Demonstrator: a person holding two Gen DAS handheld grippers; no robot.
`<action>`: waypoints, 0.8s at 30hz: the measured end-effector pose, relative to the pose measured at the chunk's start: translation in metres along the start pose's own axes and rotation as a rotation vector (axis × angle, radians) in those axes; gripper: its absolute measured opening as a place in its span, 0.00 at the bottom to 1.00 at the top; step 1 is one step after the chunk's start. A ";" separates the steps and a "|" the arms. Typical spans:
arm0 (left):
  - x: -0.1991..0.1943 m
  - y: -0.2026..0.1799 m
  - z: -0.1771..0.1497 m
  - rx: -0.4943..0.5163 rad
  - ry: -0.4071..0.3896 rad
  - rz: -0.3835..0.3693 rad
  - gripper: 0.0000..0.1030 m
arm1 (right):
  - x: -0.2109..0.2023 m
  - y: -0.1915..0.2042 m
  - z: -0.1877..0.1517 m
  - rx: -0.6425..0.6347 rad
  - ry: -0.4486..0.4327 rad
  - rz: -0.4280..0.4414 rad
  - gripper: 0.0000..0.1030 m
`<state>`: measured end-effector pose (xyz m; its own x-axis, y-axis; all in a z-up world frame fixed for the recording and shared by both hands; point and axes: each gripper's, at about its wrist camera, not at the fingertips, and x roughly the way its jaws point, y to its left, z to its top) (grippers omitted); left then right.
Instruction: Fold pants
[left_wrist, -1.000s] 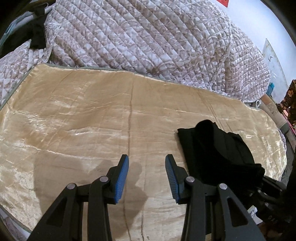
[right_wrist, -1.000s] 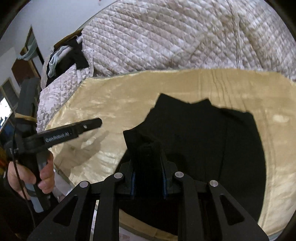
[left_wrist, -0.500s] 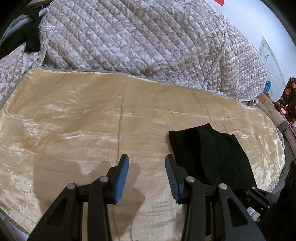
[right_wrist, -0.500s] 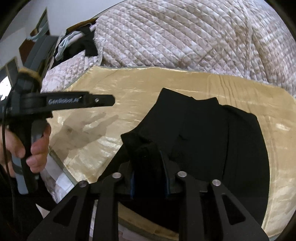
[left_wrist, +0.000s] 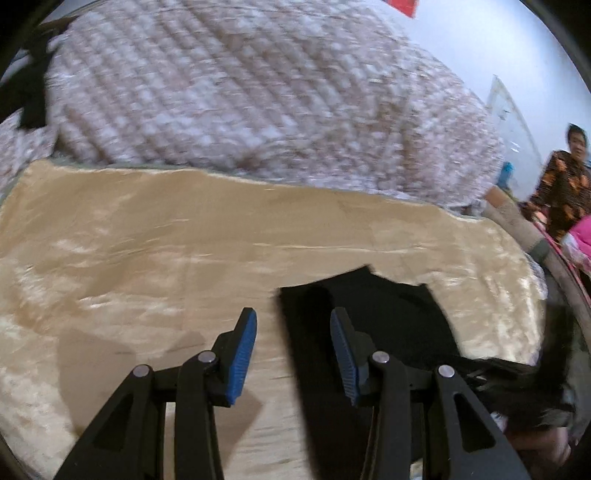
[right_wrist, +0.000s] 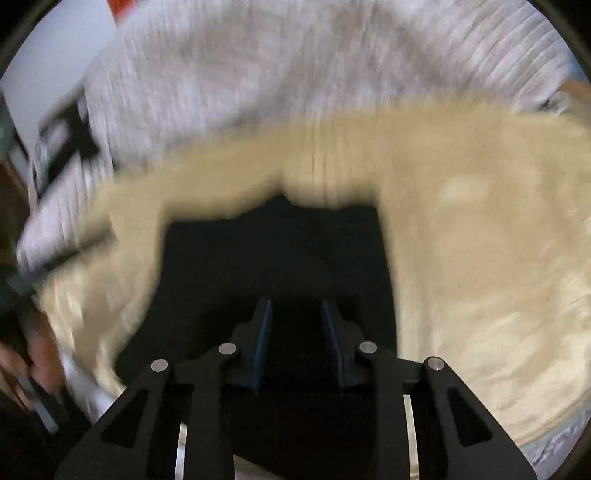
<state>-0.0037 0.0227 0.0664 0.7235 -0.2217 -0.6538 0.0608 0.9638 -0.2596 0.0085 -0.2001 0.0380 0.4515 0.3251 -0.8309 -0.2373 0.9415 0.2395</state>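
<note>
The black pants (left_wrist: 373, 314) lie folded into a compact rectangle on the tan velvet cover (left_wrist: 147, 266) near its front edge. My left gripper (left_wrist: 293, 332) is open and empty, hovering over the left edge of the pants. In the right wrist view, which is blurred, the pants (right_wrist: 273, 251) lie flat ahead. My right gripper (right_wrist: 296, 325) is open above the near part of the pants, with nothing between its blue pads.
A quilted floral blanket (left_wrist: 240, 92) is heaped behind the tan cover. A person in a patterned top (left_wrist: 565, 184) stands at the far right. Dark clothes (right_wrist: 62, 144) lie at the far left. A hand (right_wrist: 33, 354) shows at the left.
My right gripper has opened and let go of the pants fold, which now lies flat. Both cameras have swung; the left gripper has moved right, over the pants' left edge.
</note>
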 end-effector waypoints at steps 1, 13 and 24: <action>0.001 -0.009 0.002 0.024 -0.003 -0.023 0.43 | -0.003 0.002 0.002 -0.019 -0.019 0.004 0.27; 0.090 -0.045 0.003 0.144 0.159 -0.031 0.44 | 0.035 -0.036 0.074 0.007 -0.002 -0.030 0.27; 0.071 -0.040 -0.001 0.115 0.125 0.004 0.44 | 0.018 -0.058 0.059 0.071 -0.055 -0.023 0.27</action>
<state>0.0443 -0.0318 0.0295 0.6331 -0.2278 -0.7398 0.1413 0.9737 -0.1788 0.0811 -0.2440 0.0388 0.5034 0.3060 -0.8081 -0.1654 0.9520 0.2574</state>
